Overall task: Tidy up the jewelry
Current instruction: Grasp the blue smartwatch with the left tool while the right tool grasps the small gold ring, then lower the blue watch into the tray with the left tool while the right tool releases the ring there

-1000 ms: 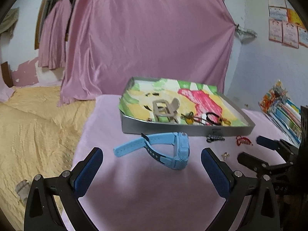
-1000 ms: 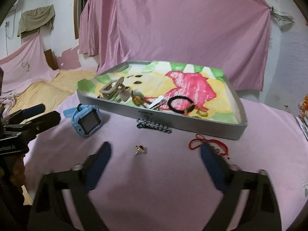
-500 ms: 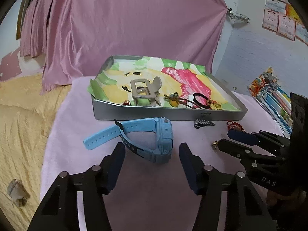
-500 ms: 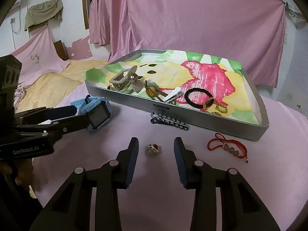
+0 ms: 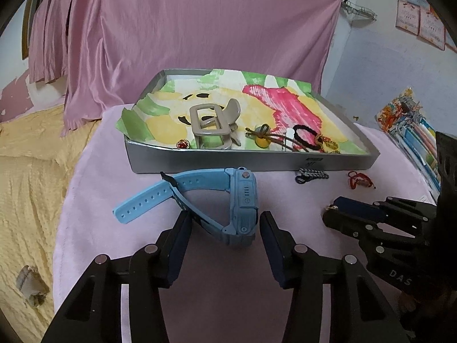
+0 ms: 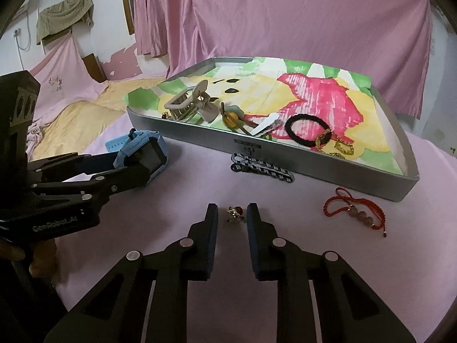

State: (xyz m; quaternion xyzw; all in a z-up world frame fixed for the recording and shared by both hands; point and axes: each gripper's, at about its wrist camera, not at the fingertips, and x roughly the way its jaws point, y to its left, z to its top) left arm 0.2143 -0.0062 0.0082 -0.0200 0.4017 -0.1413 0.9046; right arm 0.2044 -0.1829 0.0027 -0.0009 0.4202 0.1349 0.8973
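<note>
A light blue watch (image 5: 228, 200) lies on the pink cloth in front of the silver tray (image 5: 217, 164). My left gripper (image 5: 225, 223) is open, its fingers on either side of the watch body, not pressing it. In the right wrist view the watch (image 6: 142, 154) sits at the left gripper's tips. My right gripper (image 6: 232, 214) is open, its fingers close on both sides of a small gold and red earring (image 6: 234, 213). The tray (image 6: 285, 154) holds a beige hair claw (image 6: 191, 104), a black hair tie (image 6: 310, 130) and a gold chain (image 6: 340, 147).
A checked hair clip (image 6: 262, 167) lies before the tray's front wall. A red cord bracelet (image 6: 357, 208) lies to the right on the cloth. A yellow bedspread (image 5: 28, 171) lies to the left. Colourful books (image 5: 411, 131) stand at the right.
Both grippers moved forward and narrowed from wide open. The left one now straddles the watch body; the right one now straddles the earring.
</note>
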